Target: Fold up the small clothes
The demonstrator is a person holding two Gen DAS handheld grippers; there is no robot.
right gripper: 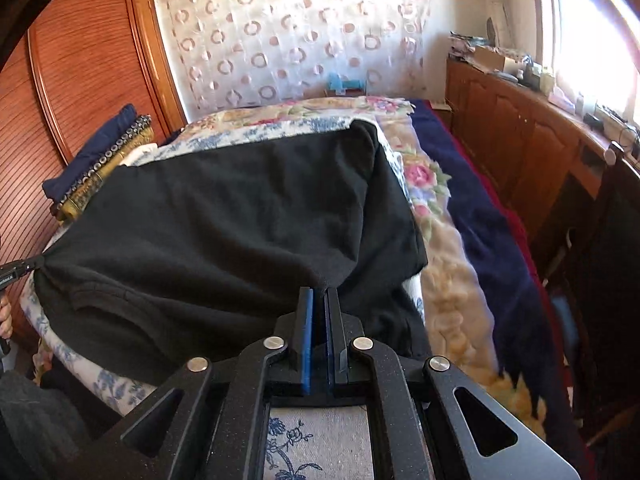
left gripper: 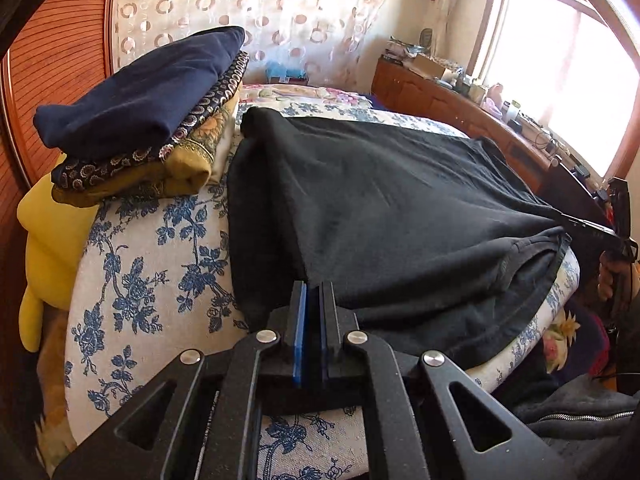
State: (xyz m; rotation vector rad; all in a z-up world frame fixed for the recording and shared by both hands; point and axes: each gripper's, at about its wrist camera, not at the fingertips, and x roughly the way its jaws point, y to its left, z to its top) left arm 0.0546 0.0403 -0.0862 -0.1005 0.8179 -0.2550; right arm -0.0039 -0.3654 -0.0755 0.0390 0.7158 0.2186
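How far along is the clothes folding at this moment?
Done: a stack of folded clothes sits at the bed's edge. In hand: both the left gripper and right gripper are shut on the black garment, stretching it. Left: its fold isn't finished or stacked.

Left gripper pitched down, jaws clamped tight on black cloth. Right gripper same pitch, pads pinched on the same cloth. Seen from the right wrist, left gripper tip at 9 o'clock; bare fingers just below it.
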